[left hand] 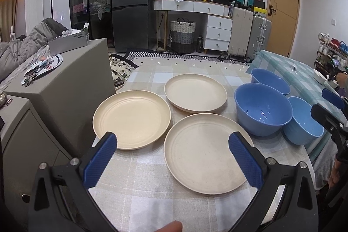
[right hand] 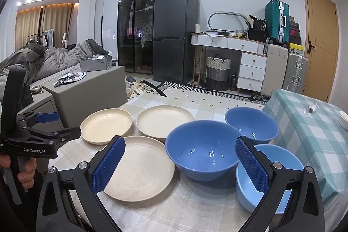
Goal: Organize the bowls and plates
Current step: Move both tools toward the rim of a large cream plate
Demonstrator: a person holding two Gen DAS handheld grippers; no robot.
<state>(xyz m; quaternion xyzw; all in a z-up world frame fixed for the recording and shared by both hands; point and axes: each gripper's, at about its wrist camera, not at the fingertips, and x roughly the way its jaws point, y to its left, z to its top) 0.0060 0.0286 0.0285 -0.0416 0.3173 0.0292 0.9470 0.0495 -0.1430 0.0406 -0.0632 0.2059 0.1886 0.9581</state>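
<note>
Matt, faintly speckled cream plates (left hand: 132, 119) with smooth ridged rims, glossy blue bowls (right hand: 202, 148) catching light glints, woven checked cloth over the table (left hand: 152, 192), gripper jaws faced with knurled blue rubbery pads (right hand: 109, 163) on matt black plastic

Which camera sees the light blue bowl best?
The right wrist view: the light blue bowl sits close, just behind the open right gripper, with only one finger crossing it. In the left wrist view it is off at the edge, partly hidden by the middle blue bowl.
</note>
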